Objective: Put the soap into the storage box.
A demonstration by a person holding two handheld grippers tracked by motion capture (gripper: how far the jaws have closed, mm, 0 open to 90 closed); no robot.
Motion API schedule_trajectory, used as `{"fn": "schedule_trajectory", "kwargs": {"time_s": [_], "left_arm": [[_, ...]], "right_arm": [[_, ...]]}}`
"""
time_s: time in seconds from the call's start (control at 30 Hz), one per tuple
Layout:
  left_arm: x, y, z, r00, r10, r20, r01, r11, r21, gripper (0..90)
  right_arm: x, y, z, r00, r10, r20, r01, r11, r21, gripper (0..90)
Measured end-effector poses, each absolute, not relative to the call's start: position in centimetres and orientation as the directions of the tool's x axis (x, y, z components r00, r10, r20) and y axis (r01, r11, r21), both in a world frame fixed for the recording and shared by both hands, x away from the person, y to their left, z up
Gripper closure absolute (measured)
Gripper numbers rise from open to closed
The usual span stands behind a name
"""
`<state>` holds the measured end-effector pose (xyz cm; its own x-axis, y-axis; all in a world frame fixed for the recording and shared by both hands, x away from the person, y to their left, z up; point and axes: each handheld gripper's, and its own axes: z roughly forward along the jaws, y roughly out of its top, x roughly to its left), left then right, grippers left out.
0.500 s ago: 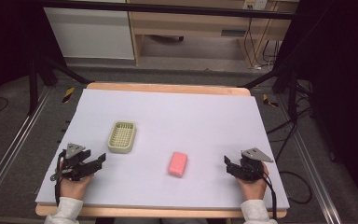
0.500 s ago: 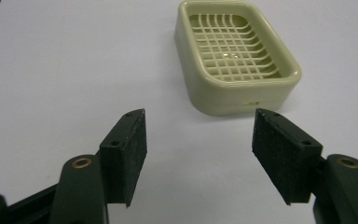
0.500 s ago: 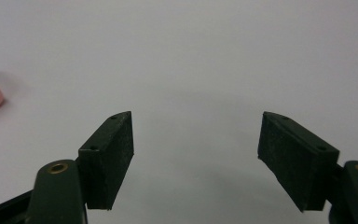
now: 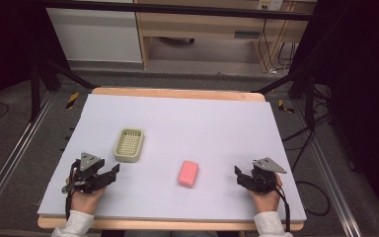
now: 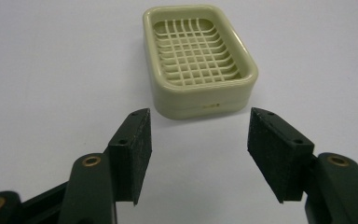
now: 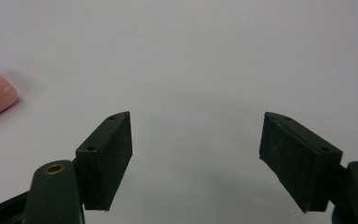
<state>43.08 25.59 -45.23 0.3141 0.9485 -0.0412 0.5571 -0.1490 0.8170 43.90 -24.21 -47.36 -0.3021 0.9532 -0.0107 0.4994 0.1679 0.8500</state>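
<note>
- Your left gripper point(image 4: 109, 172) sits just near-left of the dish point(image 4: 129, 144), jaws spread and empty, aimed at its short end.
- The soap point(image 4: 188, 173) lies right of the dish, well apart; your right gripper point(image 4: 240, 176), also spread and empty, waits farther right.
- The soap looks light, firm and likely slick: pinch its long flat sides mid-length.
- The dish looks like stiff, light plastic; take a rim wall.

A soap dish point(image 4: 129, 144) lay on the left half of the table point(image 4: 217, 118), and a bar of soap point(image 4: 188, 173) lay right of it and nearer the person, well apart from it. The left gripper point(image 4: 112, 170) sat near the front left edge, just before the dish. The right gripper point(image 4: 239, 176) sat front right, to the right of the soap.
</note>
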Motion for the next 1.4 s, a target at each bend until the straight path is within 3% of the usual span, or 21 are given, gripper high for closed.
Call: {"fn": "schedule_trajectory", "kwargs": {"time_s": [1.4], "left_arm": [[44.7,18.2,-42.1,0.433,0.901,-0.022,0.480,-0.210,0.852,37.8]], "right_arm": [[44.4,-24.2,-47.3,-0.287,0.958,-0.013,0.516,0.167,0.840,27.8]]}}
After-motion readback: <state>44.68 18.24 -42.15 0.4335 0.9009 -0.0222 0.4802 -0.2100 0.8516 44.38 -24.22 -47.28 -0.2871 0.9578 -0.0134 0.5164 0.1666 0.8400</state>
